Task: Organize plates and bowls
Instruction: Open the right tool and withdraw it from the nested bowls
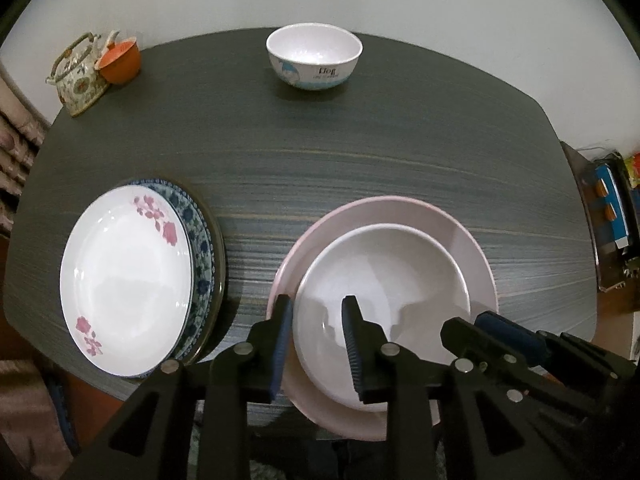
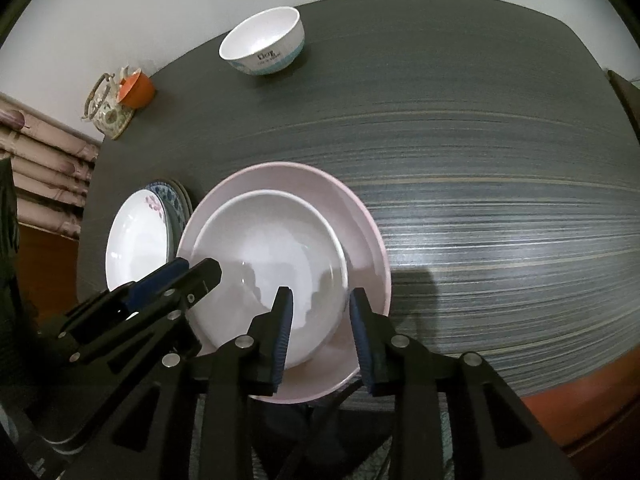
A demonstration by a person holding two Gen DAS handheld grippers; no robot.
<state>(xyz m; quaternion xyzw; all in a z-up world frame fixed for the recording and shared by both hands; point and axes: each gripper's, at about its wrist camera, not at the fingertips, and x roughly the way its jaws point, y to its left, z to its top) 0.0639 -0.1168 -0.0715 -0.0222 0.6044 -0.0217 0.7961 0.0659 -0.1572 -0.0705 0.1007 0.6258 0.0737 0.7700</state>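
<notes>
Item: pink plate (image 1: 472, 240), at near edge of dark wood-grain tabletop (image 1: 360, 152). Taken as landmark.

On pink plate: white bowl (image 1: 384, 280), upright, mouth up, seated inside rim, shifted toward near side. Round, so no long axis to report.

Left of pink plate: stack of plates, well apart from it. Top: white plate with pink flowers (image 1: 124, 276); beneath, blue-patterned plate (image 1: 200, 240) showing as crescent on side nearer pink plate; possibly one more dark rim under both. All flat, faces up.

Beyond pink plate, near far edge: white bowl with blue print (image 1: 314, 58), upright, alone, lettering turned toward cameras.

Far left corner from pink plate: floral teapot (image 1: 78, 76) and orange cup (image 1: 120, 62), touching or nearly so.

Left gripper (image 1: 318, 328): fingers spread, straddling near-left rim of white bowl; contact not certain. Right gripper (image 2: 320, 322): fingers spread, straddling near-right rim of same bowl, outer finger over pink plate; contact not certain.

Progress, judged: plates largely stacked; one bowl nested on pink plate; printed bowl not yet gathered. Roughly past halfway.
</notes>
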